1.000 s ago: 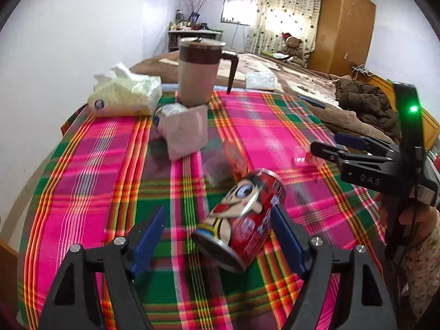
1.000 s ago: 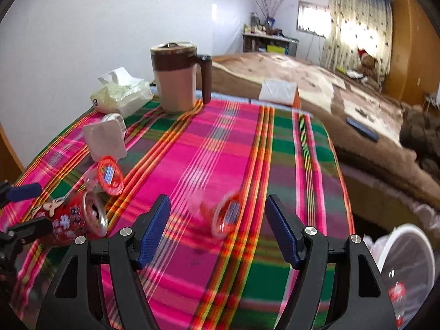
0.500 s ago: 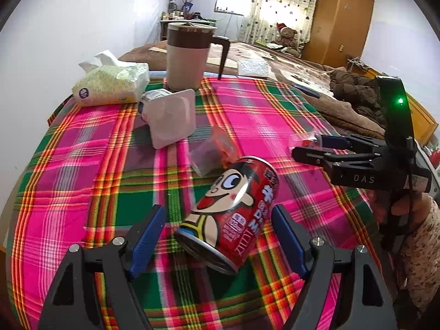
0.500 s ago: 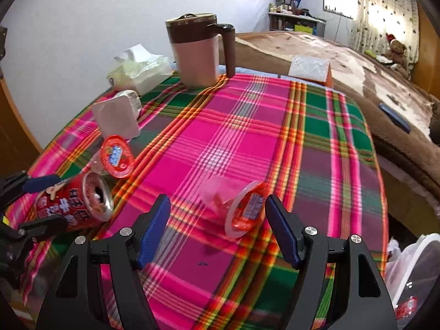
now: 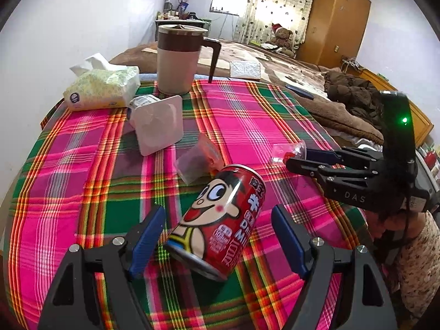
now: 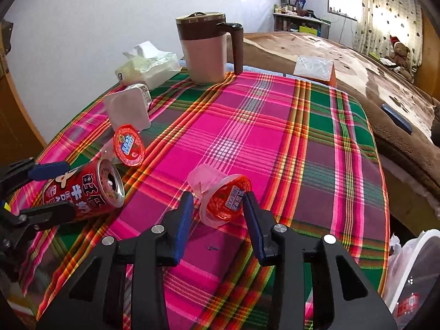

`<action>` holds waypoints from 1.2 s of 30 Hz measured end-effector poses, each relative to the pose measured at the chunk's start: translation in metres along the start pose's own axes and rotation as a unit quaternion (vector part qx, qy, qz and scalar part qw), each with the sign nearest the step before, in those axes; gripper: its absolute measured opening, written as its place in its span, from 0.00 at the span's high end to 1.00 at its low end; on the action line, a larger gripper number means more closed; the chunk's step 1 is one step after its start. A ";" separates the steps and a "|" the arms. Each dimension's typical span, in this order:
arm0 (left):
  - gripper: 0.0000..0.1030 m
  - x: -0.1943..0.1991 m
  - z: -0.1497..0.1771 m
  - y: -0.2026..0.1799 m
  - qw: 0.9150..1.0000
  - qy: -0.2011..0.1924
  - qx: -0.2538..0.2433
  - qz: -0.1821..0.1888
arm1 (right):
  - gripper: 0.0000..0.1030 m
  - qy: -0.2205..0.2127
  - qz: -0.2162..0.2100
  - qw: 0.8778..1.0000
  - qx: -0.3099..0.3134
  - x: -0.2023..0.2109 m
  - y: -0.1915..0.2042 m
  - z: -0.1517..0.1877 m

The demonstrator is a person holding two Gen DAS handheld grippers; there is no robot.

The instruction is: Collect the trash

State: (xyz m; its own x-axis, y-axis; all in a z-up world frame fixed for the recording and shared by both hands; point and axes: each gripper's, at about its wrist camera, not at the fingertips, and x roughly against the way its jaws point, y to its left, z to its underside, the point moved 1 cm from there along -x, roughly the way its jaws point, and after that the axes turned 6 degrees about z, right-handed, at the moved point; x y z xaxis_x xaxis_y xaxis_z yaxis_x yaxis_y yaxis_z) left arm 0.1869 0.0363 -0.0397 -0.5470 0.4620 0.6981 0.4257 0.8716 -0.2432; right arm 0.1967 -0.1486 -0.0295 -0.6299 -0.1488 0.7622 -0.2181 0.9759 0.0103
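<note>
A red milk can (image 5: 220, 220) with a cartoon face lies on its side on the plaid tablecloth (image 5: 247, 115), between the fingers of my open left gripper (image 5: 217, 233); it also shows in the right wrist view (image 6: 85, 189). My right gripper (image 6: 217, 214) has narrowed around a clear jelly cup with a red lid (image 6: 222, 198) lying on its side; the fingers stand close beside it, and I cannot tell whether they touch it. A second jelly cup (image 6: 128, 147) lies just beyond the can's top.
A white square container (image 5: 159, 123), a tissue pack (image 5: 101, 88) and a brown-and-beige jug (image 5: 178, 57) stand at the far side. A white-lined bin (image 6: 415, 277) stands off the table's right edge. A bed lies beyond the table.
Both grippers moved forward: the can now sits deeper between the left fingers. The right gripper has narrowed around the jelly cup.
</note>
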 end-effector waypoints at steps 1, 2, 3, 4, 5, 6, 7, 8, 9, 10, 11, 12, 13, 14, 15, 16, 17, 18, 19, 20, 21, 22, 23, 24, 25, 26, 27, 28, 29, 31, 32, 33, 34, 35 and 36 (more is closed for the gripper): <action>0.22 -0.003 -0.001 -0.001 1.000 0.004 -0.003 -0.001 | 0.62 -0.002 -0.003 1.000 0.000 0.000 0.000 0.000; 0.22 -0.005 -0.001 -0.001 1.000 0.006 -0.005 -0.001 | 0.62 -0.001 -0.004 1.000 0.002 0.000 0.000 -0.001; 0.22 -0.006 -0.001 -0.001 1.000 0.009 -0.006 0.000 | 0.61 0.001 0.001 1.000 0.004 -0.001 0.000 -0.002; 0.22 -0.008 -0.001 0.000 1.000 0.012 -0.004 -0.003 | 0.52 0.003 0.011 1.000 0.008 -0.004 0.000 -0.003; 0.22 -0.009 -0.001 0.002 1.000 0.013 -0.003 -0.006 | 0.46 0.005 0.016 1.000 0.010 -0.005 -0.001 -0.003; 0.22 -0.010 -0.001 0.003 1.000 0.014 0.000 -0.006 | 0.36 0.006 0.019 1.000 0.009 -0.007 -0.001 -0.004; 0.22 -0.010 -0.002 0.004 1.000 0.013 0.002 -0.004 | 0.35 0.006 0.018 1.000 0.006 -0.009 -0.003 -0.006; 0.22 -0.008 -0.002 0.003 1.000 0.009 0.001 0.003 | 0.35 0.008 0.013 1.000 0.003 -0.010 -0.004 -0.006; 0.22 -0.008 -0.002 0.003 1.000 0.009 -0.001 0.008 | 0.35 0.011 0.009 1.000 -0.002 -0.011 -0.005 -0.007; 0.22 -0.009 -0.002 0.003 1.000 0.011 0.000 0.010 | 0.35 0.014 0.005 1.000 -0.008 -0.013 -0.007 -0.007; 0.22 -0.010 -0.002 0.003 1.000 0.013 0.002 0.012 | 0.35 0.017 -0.001 1.000 -0.016 -0.015 -0.009 -0.008; 0.24 -0.010 -0.003 0.003 1.000 0.013 0.004 0.016 | 0.35 0.017 -0.009 1.000 -0.021 -0.016 -0.010 -0.008; 0.31 -0.012 -0.002 0.004 1.000 0.015 0.007 0.015 | 0.35 0.016 -0.016 0.999 -0.024 -0.016 -0.010 -0.008; 0.34 -0.012 -0.002 0.003 1.000 0.017 0.006 0.015 | 0.35 0.014 -0.023 0.999 -0.026 -0.016 -0.010 -0.008; 0.34 -0.013 -0.002 0.003 1.000 0.017 0.005 0.015 | 0.36 0.013 -0.025 0.999 -0.028 -0.015 -0.010 -0.007; 0.35 -0.012 -0.001 0.002 1.000 0.017 0.005 0.014 | 0.42 0.010 -0.023 0.999 -0.027 -0.014 -0.009 -0.007; 0.37 -0.012 -0.001 0.001 1.000 0.016 0.005 0.012 | 0.49 0.008 -0.024 0.999 -0.026 -0.014 -0.009 -0.007; 0.38 -0.011 -0.001 0.000 1.000 0.015 0.006 0.010 | 0.52 0.006 -0.025 0.999 -0.026 -0.013 -0.009 -0.007; 0.39 -0.011 -0.001 0.000 1.000 0.015 0.007 0.010 | 0.52 0.005 -0.023 0.999 -0.027 -0.013 -0.009 -0.007; 0.40 -0.010 -0.001 0.000 1.000 0.014 0.010 0.009 | 0.52 0.005 -0.022 0.999 -0.027 -0.012 -0.009 -0.007; 0.40 -0.010 0.000 0.000 1.000 0.013 0.013 0.009 | 0.52 0.003 -0.025 0.999 -0.026 -0.011 -0.008 -0.006; 0.41 -0.010 0.000 0.000 1.000 0.012 0.015 0.007 | 0.52 0.001 -0.028 0.999 -0.026 -0.010 -0.008 -0.005; 0.41 -0.009 0.001 0.000 1.000 0.012 0.019 0.006 | 0.52 -0.001 -0.027 0.999 -0.025 -0.009 -0.007 -0.005; 0.42 -0.008 0.001 0.000 1.000 0.010 0.023 0.003 | 0.52 -0.005 -0.023 0.999 -0.022 -0.007 -0.006 -0.004; 0.42 -0.007 0.002 -0.001 1.000 0.007 0.025 0.001 | 0.52 -0.010 -0.020 1.000 -0.020 -0.005 -0.006 -0.003; 0.42 -0.006 0.002 -0.001 1.000 0.006 0.026 -0.001 | 0.53 -0.015 -0.020 1.000 -0.020 -0.003 -0.006 -0.002; 0.42 -0.006 0.003 -0.002 1.000 0.004 0.028 -0.004 | 0.53 -0.019 -0.018 0.999 -0.022 0.001 -0.006 -0.001; 0.43 -0.005 0.004 -0.002 1.000 0.002 0.029 -0.007 | 0.53 -0.024 -0.014 0.999 -0.026 0.003 -0.006 0.000; 0.43 -0.004 0.005 -0.003 1.000 0.001 0.030 -0.009 | 0.53 -0.028 -0.010 0.999 -0.030 0.005 -0.007 0.001; 0.43 -0.002 0.006 -0.005 0.999 -0.004 0.033 -0.011 | 0.53 -0.033 -0.003 0.999 -0.040 0.010 -0.010 0.003; 0.43 0.000 0.006 -0.006 0.999 -0.006 0.034 -0.013 | 0.53 -0.037 -0.002 0.998 -0.047 0.013 -0.011 0.005; 0.43 0.002 0.006 -0.008 0.999 -0.009 0.033 -0.013 | 0.53 -0.040 -0.002 0.998 -0.051 0.016 -0.012 0.006; 0.43 0.004 0.005 -0.010 0.999 -0.013 0.033 -0.014 | 0.53 -0.045 0.000 0.997 -0.056 0.021 -0.013 0.008; 0.43 0.005 0.004 -0.012 0.999 -0.018 0.032 -0.015 | 0.53 -0.049 0.002 0.997 -0.060 0.024 -0.014 0.009; 0.43 0.007 0.003 -0.014 0.999 -0.021 0.029 -0.015 | 0.53 -0.053 0.004 0.996 -0.066 0.028 -0.015 0.010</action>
State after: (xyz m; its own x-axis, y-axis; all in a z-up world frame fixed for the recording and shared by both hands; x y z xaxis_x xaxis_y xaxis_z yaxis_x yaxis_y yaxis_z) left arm 0.1744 0.0276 -0.0336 -0.5891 0.4405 0.6775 0.3670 0.8928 -0.2613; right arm 0.1749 -0.1689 -0.0150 -0.7080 -0.1511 0.6899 -0.1184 0.9884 0.0949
